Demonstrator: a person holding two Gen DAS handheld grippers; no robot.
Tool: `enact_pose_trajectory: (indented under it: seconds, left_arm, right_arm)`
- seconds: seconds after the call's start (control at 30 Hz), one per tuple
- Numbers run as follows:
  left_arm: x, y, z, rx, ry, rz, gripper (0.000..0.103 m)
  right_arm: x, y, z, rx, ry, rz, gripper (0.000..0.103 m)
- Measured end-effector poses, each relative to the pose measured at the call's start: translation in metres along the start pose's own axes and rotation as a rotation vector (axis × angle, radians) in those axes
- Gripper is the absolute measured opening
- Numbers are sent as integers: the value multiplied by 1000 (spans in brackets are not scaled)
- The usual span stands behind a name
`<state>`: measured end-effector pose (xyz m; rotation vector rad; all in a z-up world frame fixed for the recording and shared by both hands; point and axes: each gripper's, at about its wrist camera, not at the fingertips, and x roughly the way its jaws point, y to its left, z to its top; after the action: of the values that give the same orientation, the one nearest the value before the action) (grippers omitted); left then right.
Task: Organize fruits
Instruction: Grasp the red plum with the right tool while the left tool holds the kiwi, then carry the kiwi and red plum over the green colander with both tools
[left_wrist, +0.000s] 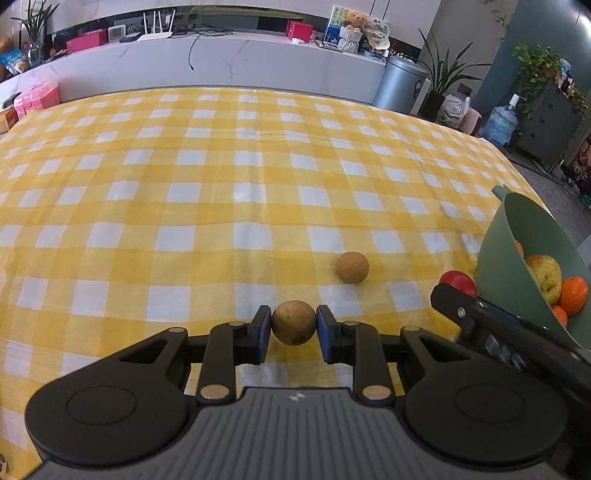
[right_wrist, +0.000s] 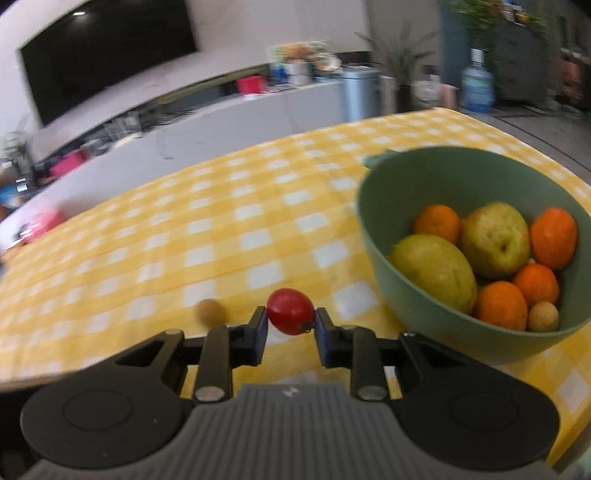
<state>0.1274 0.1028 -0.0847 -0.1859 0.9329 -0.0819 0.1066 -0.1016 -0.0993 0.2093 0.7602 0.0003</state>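
Observation:
My left gripper (left_wrist: 294, 325) is shut on a small brown round fruit (left_wrist: 294, 322) just above the yellow checked tablecloth (left_wrist: 221, 177). A second brown fruit (left_wrist: 352, 267) lies on the cloth ahead to the right; it shows blurred in the right wrist view (right_wrist: 210, 312). My right gripper (right_wrist: 290, 317) is shut on a red cherry tomato (right_wrist: 290, 311), left of the green bowl (right_wrist: 384, 258). The bowl holds several oranges (right_wrist: 500, 304), two yellow-green fruits (right_wrist: 434, 271) and a small brown fruit (right_wrist: 543, 316). The right gripper's body (left_wrist: 509, 332) and the tomato (left_wrist: 457, 282) show in the left wrist view beside the bowl (left_wrist: 506, 266).
The table's far edge meets a white counter (left_wrist: 221, 62) with boxes and a router. A grey bin (left_wrist: 400, 85), plants and a water bottle (left_wrist: 500, 123) stand beyond the right edge. A dark screen (right_wrist: 107, 51) hangs on the wall.

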Motion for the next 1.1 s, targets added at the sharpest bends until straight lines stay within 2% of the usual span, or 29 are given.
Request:
enact_pose_trajectory:
  seconds: [0.2,0.5,0.67,0.83,0.97,1.1]
  left_arm:
    - [-9,-5,-5,-3,-23,-7,29]
    - [-26,-22,-6,0,-53,-67,29]
    - [-33,-44,0,-10,-72,-148,29]
    - [-40,-82,8,56,-88,-188,29]
    - [-45,-115,14,114,-91,-214,29]
    - [-43,-150,16,181,-78,-225,29]
  right_arm:
    - [-31,-7,2,-144,-13,147,23]
    - [-88,-55,18,-275,-111,269,23]
    - [-108,-102,34,-317,-112,246,23]
    - [-123,-143,46,-365,-128,182,23]
    - [-118,-163,50,-373,-128,149,23]
    - [-107,-169,53,-330,-87,166,24]
